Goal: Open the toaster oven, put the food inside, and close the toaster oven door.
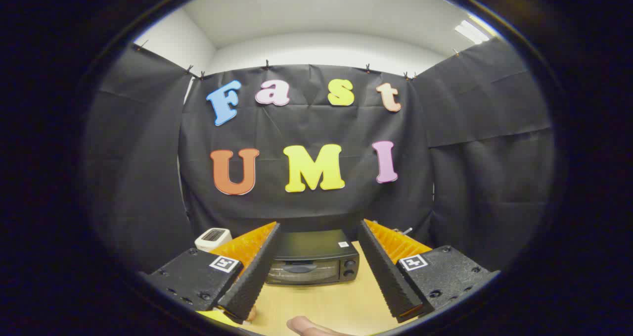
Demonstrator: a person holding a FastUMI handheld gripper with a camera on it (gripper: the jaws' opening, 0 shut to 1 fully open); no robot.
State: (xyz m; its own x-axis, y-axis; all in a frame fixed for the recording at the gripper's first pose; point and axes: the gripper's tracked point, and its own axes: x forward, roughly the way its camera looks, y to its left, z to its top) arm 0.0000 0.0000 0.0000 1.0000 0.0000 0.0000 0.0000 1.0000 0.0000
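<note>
two fingers of the gripper (319, 257) stand wide apart, holding nothing. beyond them the toaster oven (311, 259) sits on the table (336, 301), door closed. a crooked approach could push the oven backward instead of catching its handle (300, 267).

The single view rides on the gripper (319, 271) and looks forward along its two spread fingers (249, 276), which rise from below and frame the scene. It sits low over the pale wooden table top (336, 301) and faces level toward the booth's black cloth wall. The black box-shaped toaster oven (311, 262), door shut, lies ahead between the fingers, fairly near, seen slightly from above.
</note>
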